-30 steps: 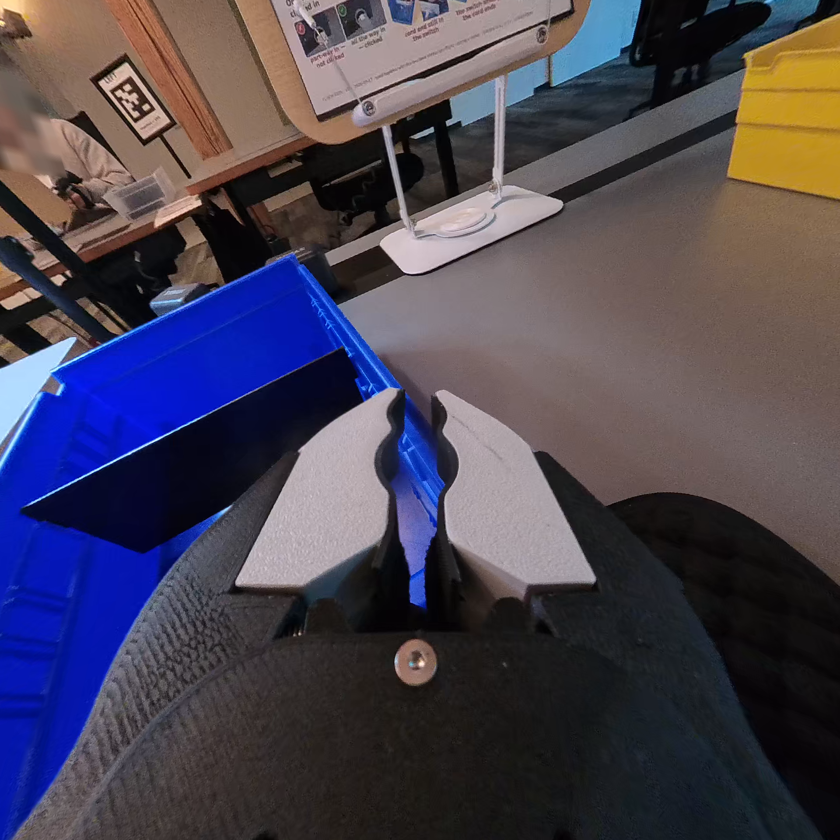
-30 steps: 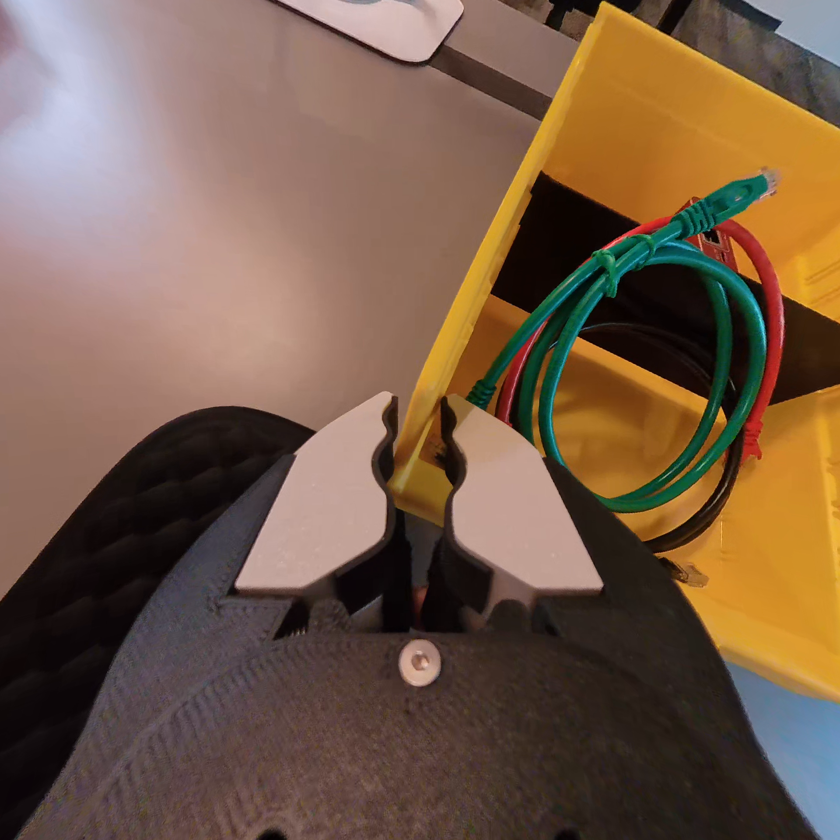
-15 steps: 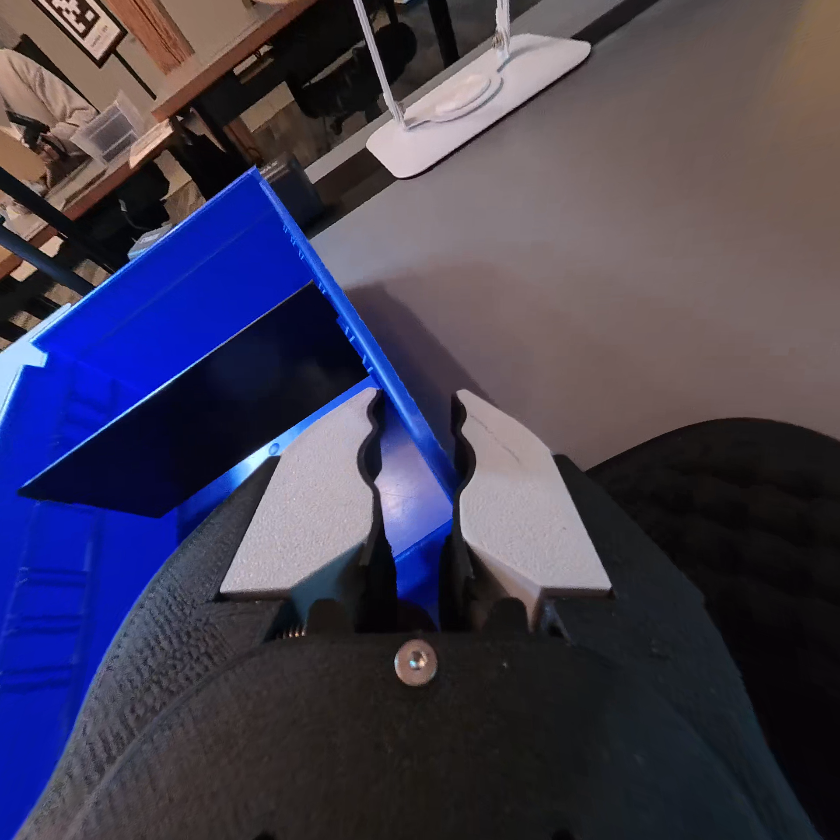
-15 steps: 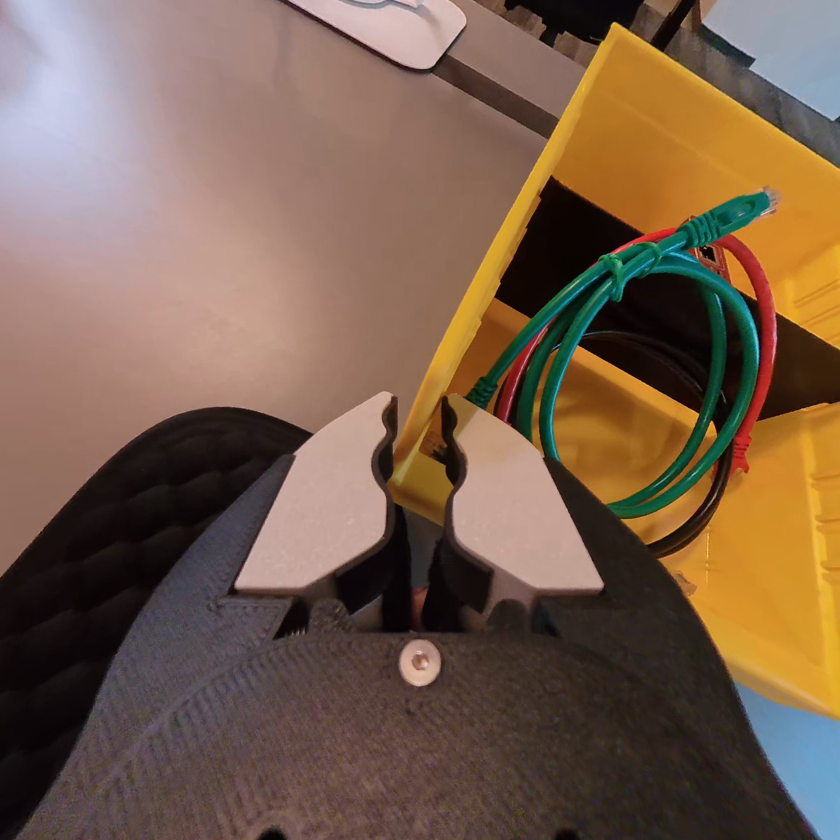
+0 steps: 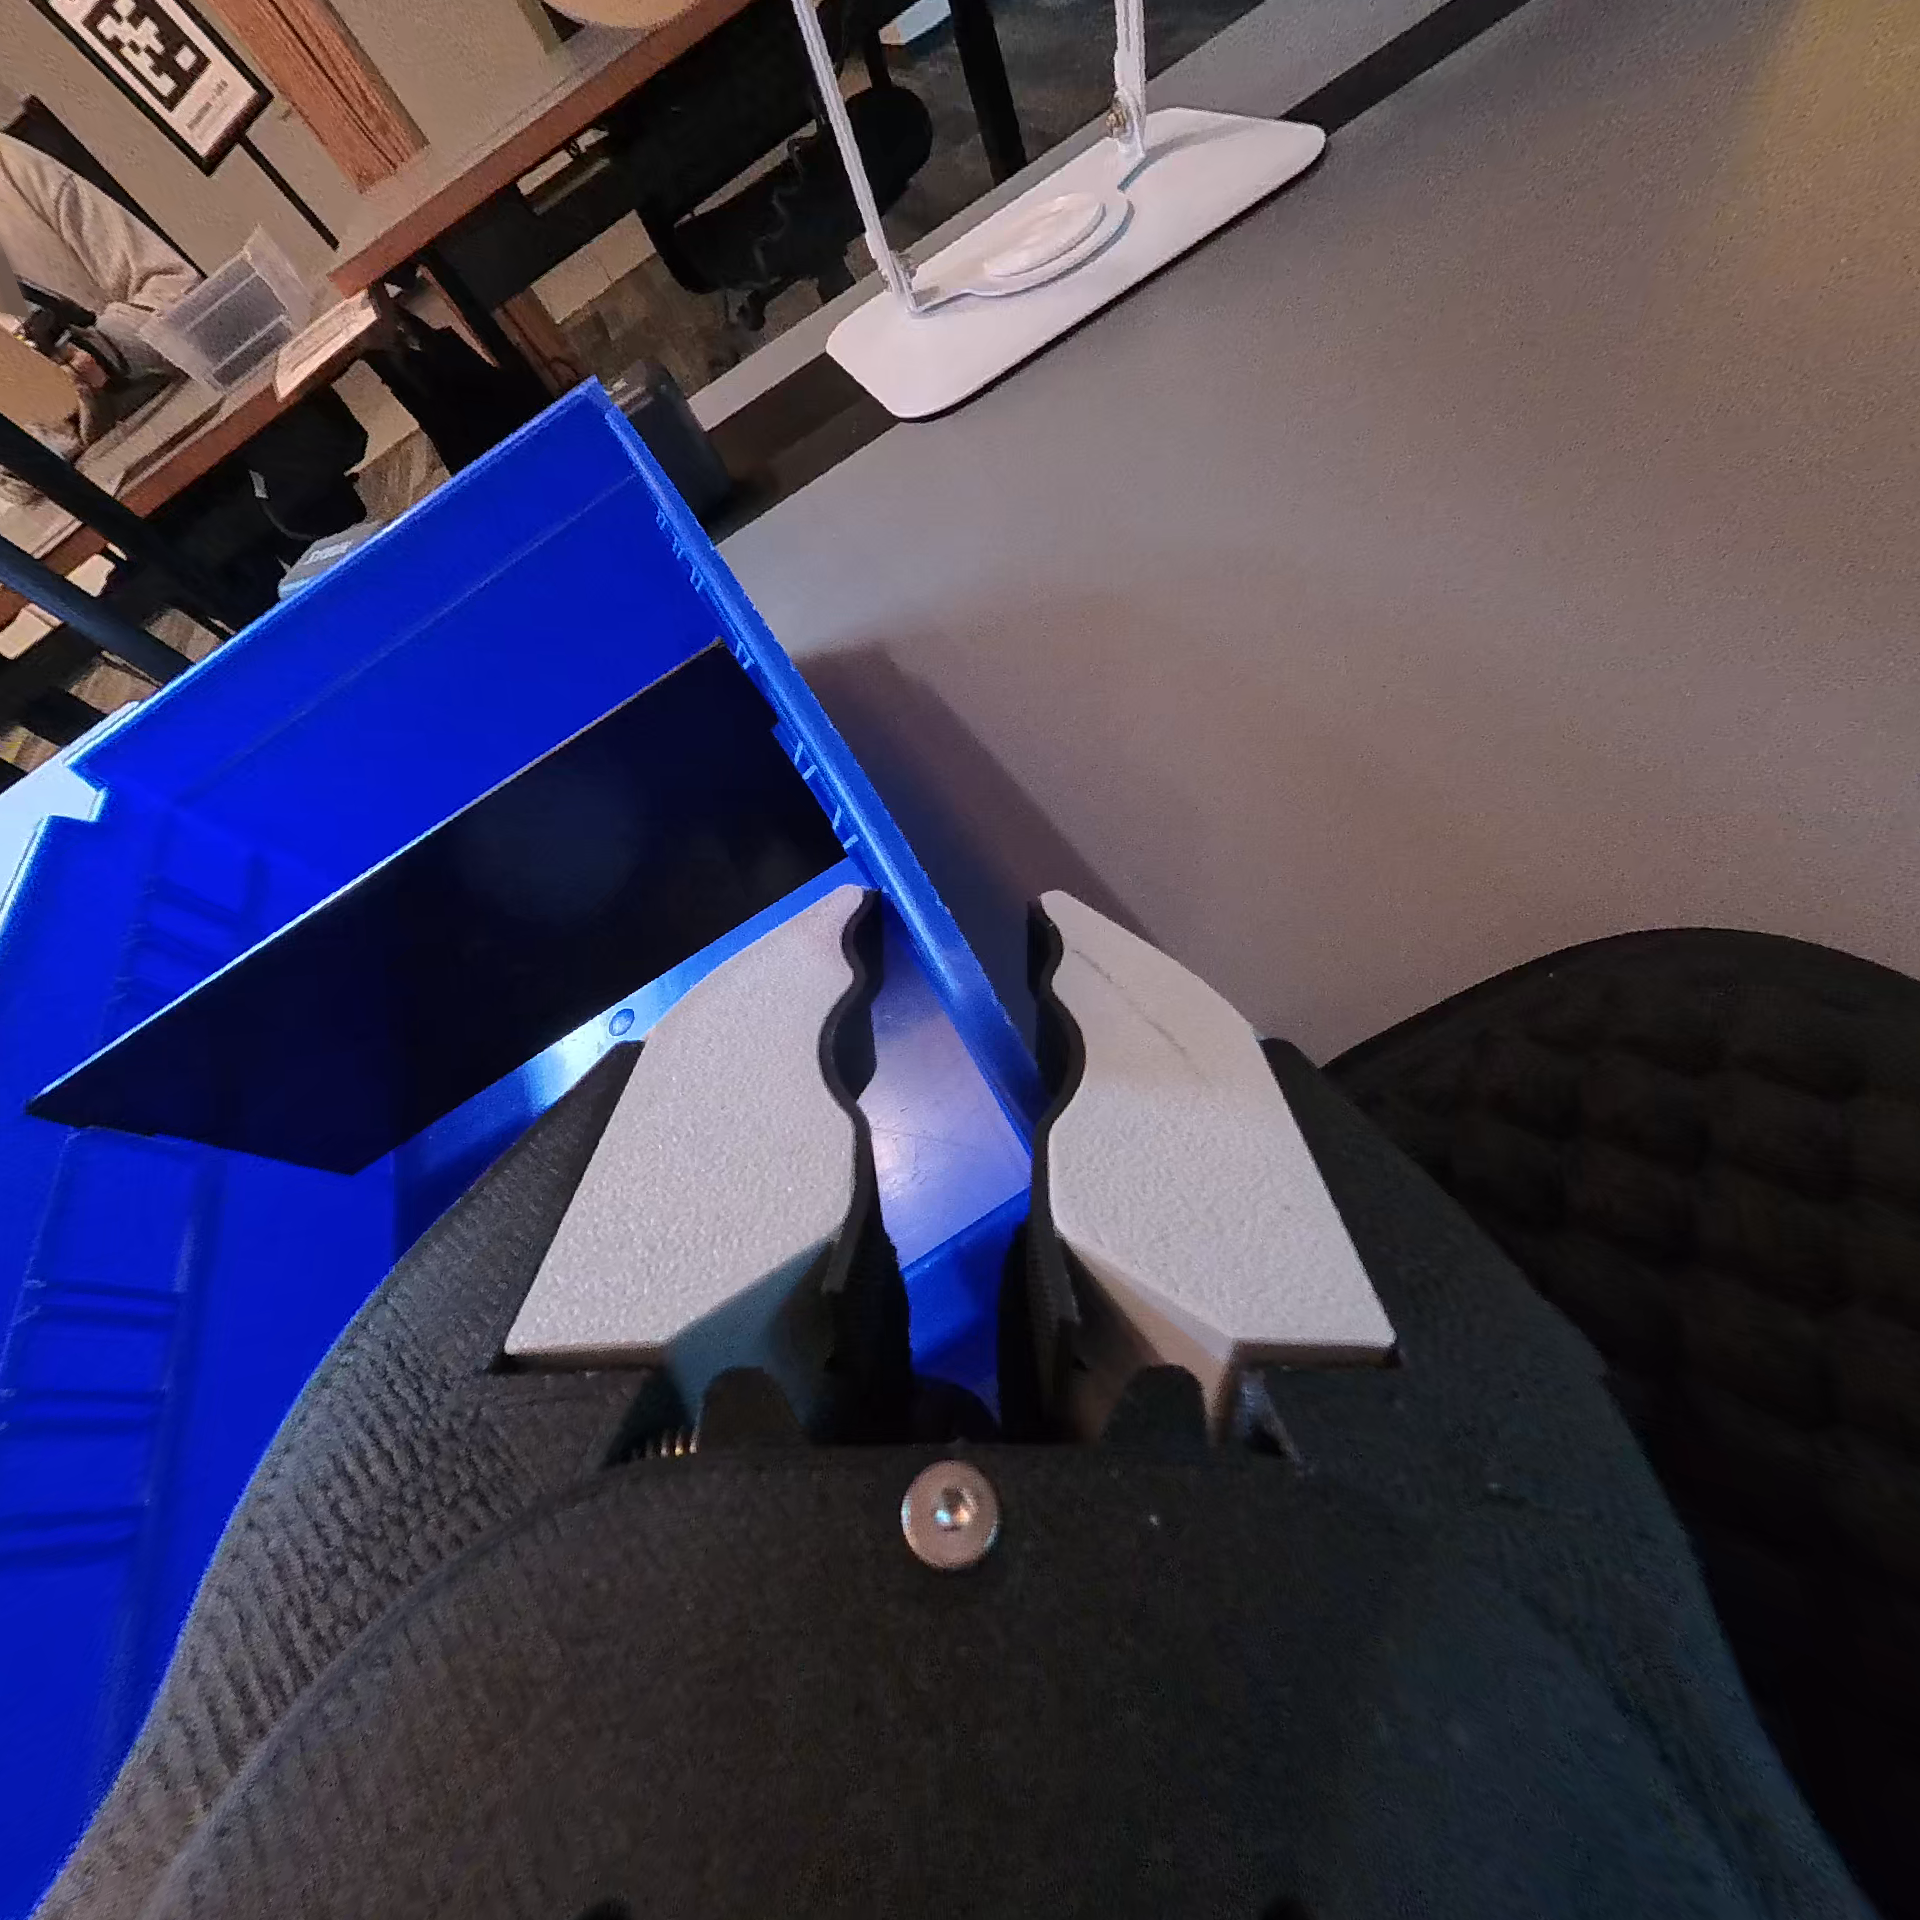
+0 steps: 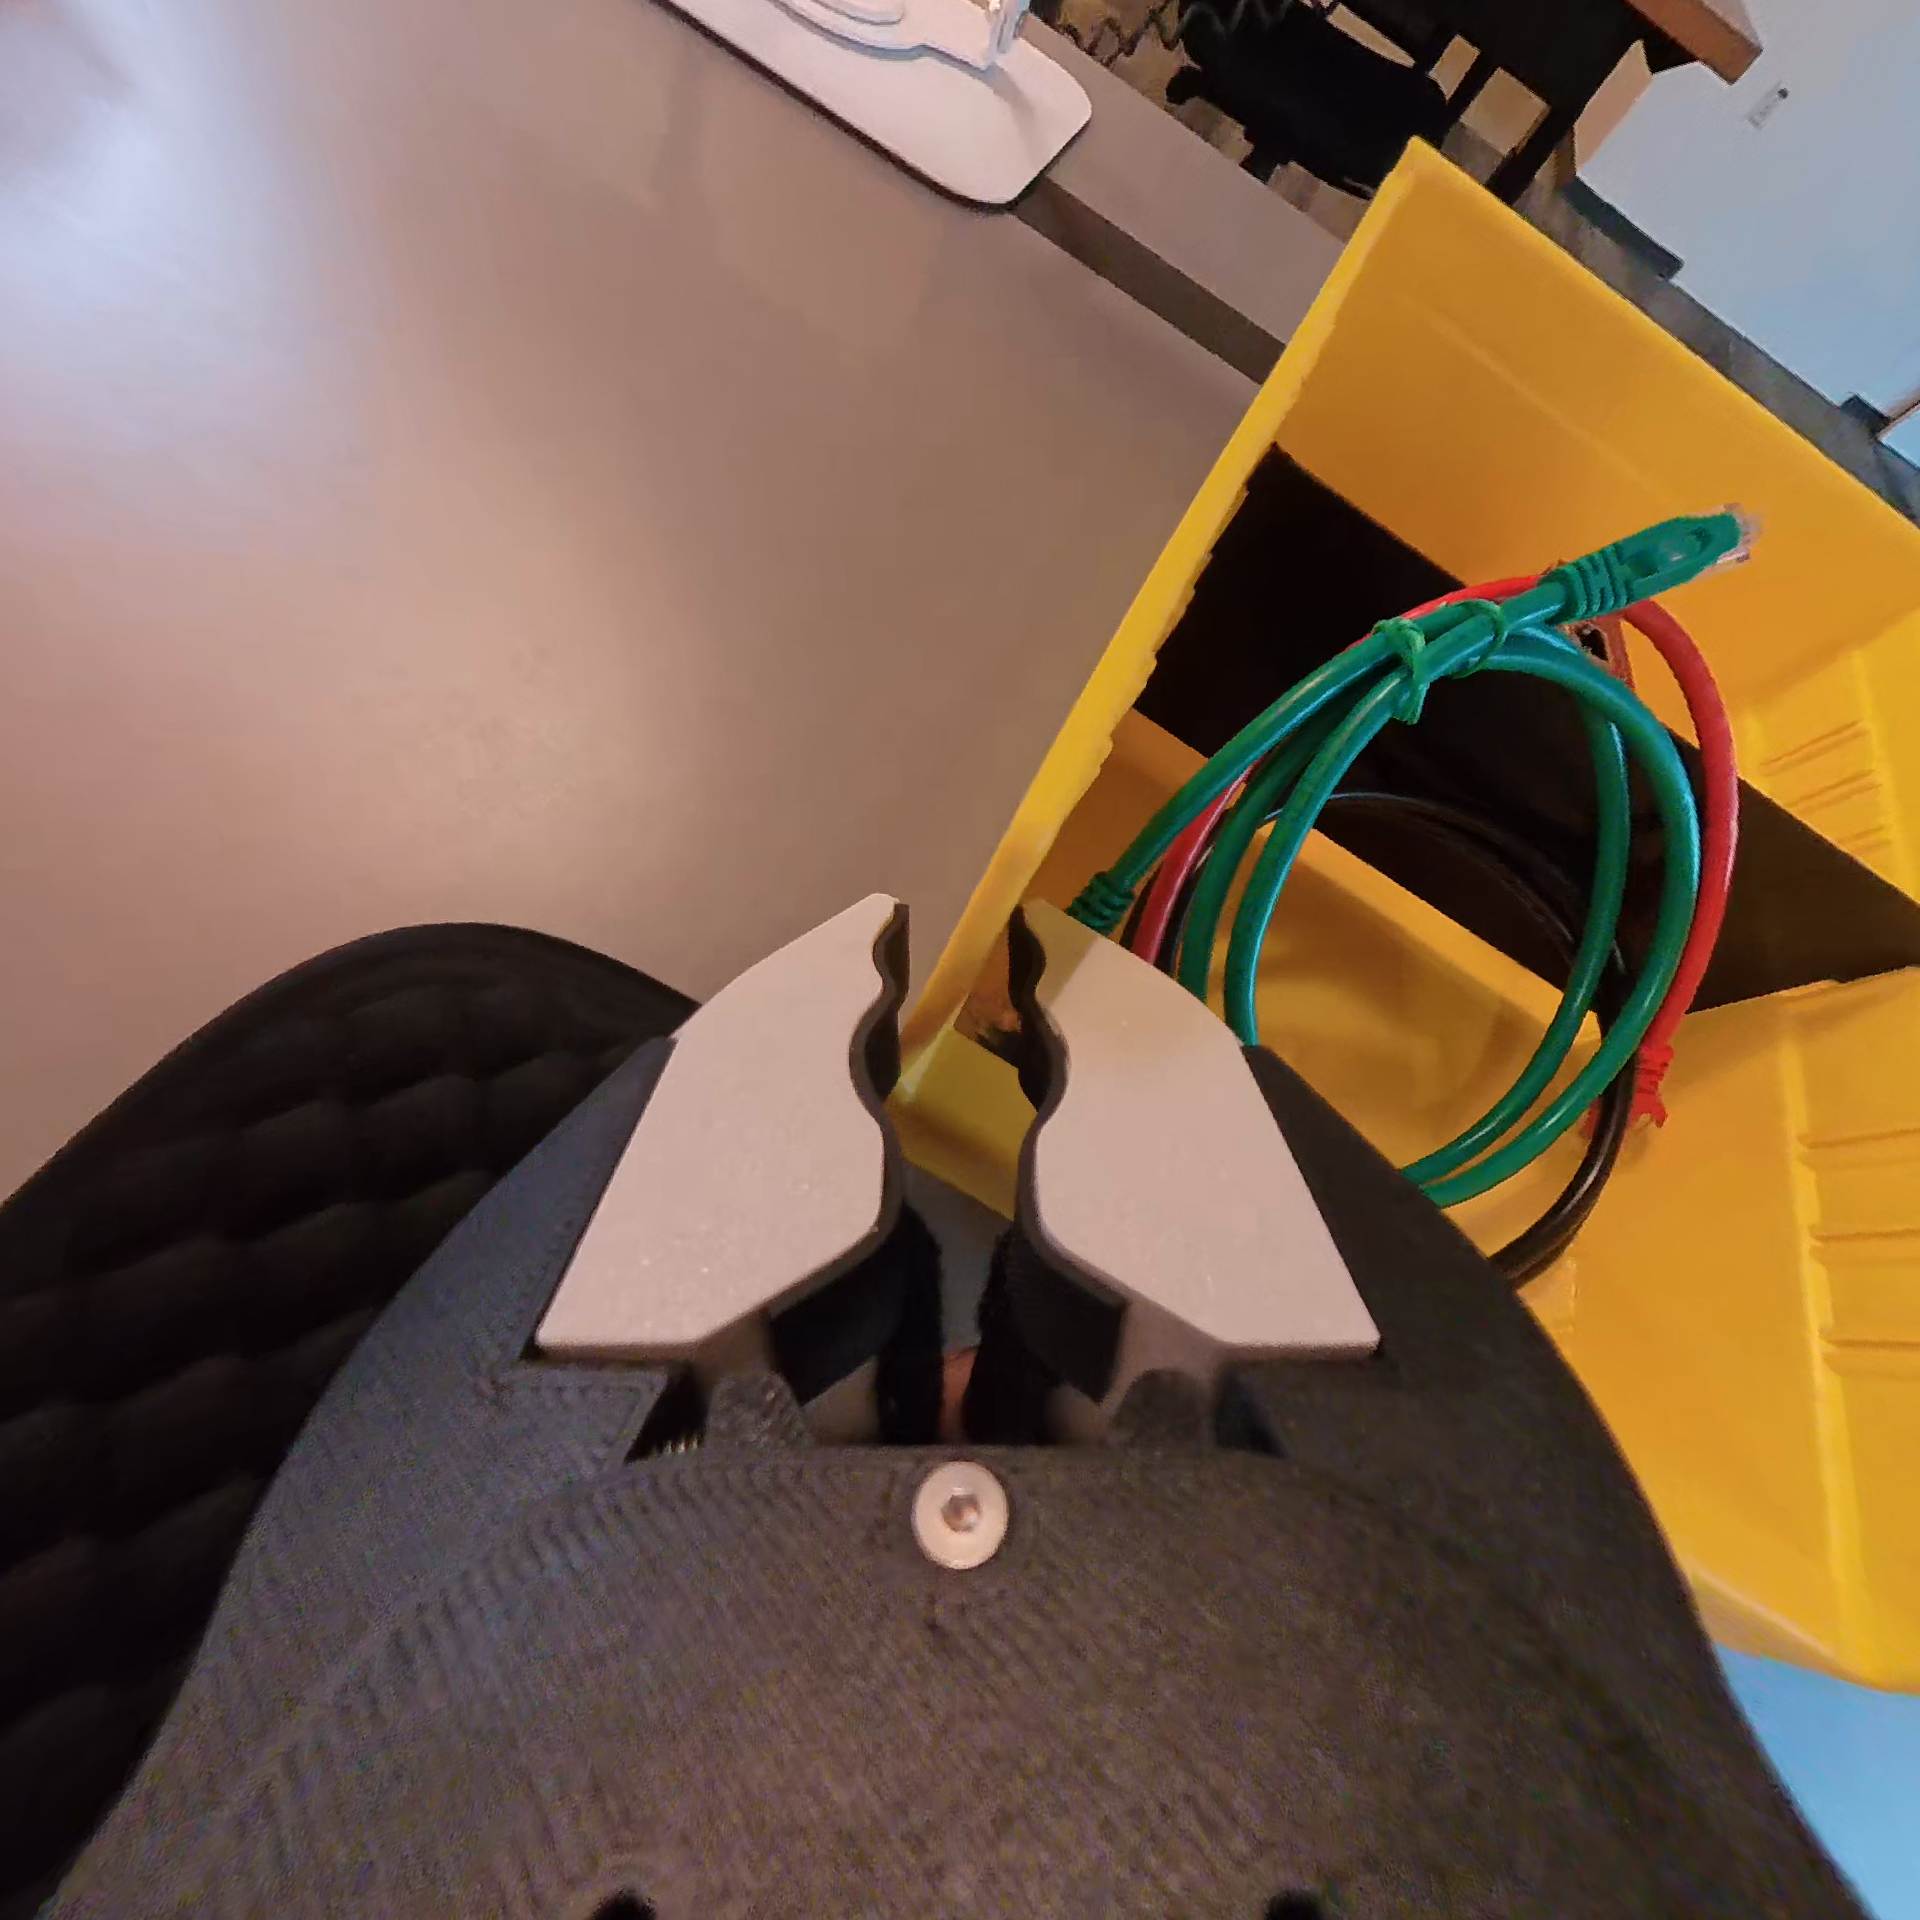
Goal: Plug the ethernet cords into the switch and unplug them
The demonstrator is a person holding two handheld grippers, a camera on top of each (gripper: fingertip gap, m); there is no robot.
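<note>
A bundle of ethernet cords lies in the yellow bin (image 6: 1558, 343): a green cord (image 6: 1600, 831) tied in a coil with its plug (image 6: 1683, 540) sticking up, a red cord (image 6: 1714, 790) and a black cord (image 6: 1558, 1236). My right gripper (image 6: 961, 914) stands narrowly open over the bin's near left corner, with the wall between its fingers. My left gripper (image 5: 951, 904) is open and straddles the right wall of an empty blue bin (image 5: 364, 707) with a black divider (image 5: 468, 935). No switch is in view.
Both bins sit on a grey table (image 5: 1455, 623). A white stand base (image 5: 1091, 239) is at the far edge and also shows in the right wrist view (image 6: 935, 94). A black quilted mat (image 5: 1662, 1143) lies between the grippers. A person (image 5: 73, 239) sits at a far desk. The left gripper's tips are roughly 40 centimeters from the right gripper's.
My left gripper has opened wider and tilted down over the blue bin's wall. My right gripper has tilted up slightly and kept the same gap.
</note>
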